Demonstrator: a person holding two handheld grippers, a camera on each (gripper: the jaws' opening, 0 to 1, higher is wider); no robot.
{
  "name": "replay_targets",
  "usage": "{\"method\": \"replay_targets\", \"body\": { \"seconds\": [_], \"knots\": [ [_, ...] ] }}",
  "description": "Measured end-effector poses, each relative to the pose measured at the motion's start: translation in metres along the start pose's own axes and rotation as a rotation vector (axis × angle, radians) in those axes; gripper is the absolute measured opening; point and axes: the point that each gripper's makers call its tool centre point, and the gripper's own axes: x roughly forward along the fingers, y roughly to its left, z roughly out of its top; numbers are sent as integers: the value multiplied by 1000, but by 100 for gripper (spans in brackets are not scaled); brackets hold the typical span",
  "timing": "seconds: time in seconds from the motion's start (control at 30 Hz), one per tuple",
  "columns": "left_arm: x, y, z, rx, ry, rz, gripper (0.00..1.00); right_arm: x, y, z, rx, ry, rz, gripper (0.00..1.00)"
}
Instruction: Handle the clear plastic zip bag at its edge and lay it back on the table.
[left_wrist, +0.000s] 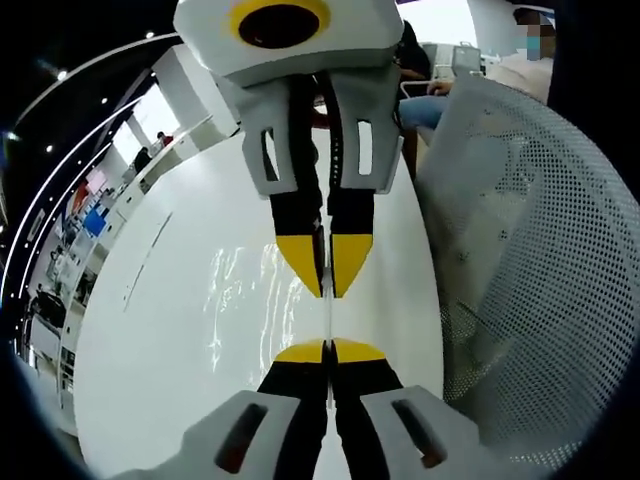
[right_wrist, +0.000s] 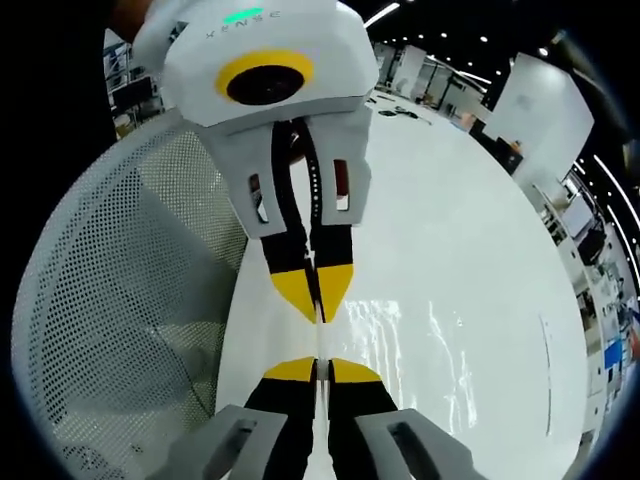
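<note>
Over a smooth, glossy white table (left_wrist: 150, 340), beside the perforated white mesh shell of a chair (left_wrist: 530, 250): two grippers tip to tip. Seen from the left gripper view, left gripper (left_wrist: 330, 351) rising from below, right gripper (left_wrist: 328, 275) reaching down from above, both in matte white housings with black fingers and wedge-shaped yellow tips. Both sets of jaws pressed nearly flat together, pinching a thin sheet between the pads.

Pinched there: the clear plastic zip bag (left_wrist: 250, 300), caught at its edge and seen almost edge-on as a fine pale line running from one pair of tips to the other. Wrinkled, shiny film spreading to one side of that line, marked by bright streaks of glare against the tabletop. Hard to tell whether lifted clear of the surface or brushing it.

From the right gripper view, pale lettering on the left gripper's housing, reading roughly "XENSE", under a small green light. Beyond the table, a bright open hall with ceiling spots, seated people at the far end.
</note>
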Motion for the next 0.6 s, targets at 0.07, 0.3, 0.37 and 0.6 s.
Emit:
{"method": "replay_targets", "body": {
  "seconds": [0.07,0.3,0.37,0.6],
  "knots": [
    [-1,0,-2,-4,7,-1,0,-2,-1,-5,3,9,-6,0],
    [-1,1,-6,-1,6,-2,0,-7,-3,-14,20,18,-15,0],
    [0,0,-7,1,9,-5,0,-6,-4,-18,20,23,-15,0],
    [-1,-1,-6,-6,9,-5,0,-9,-4,-23,24,27,-18,0]
  ]
}}
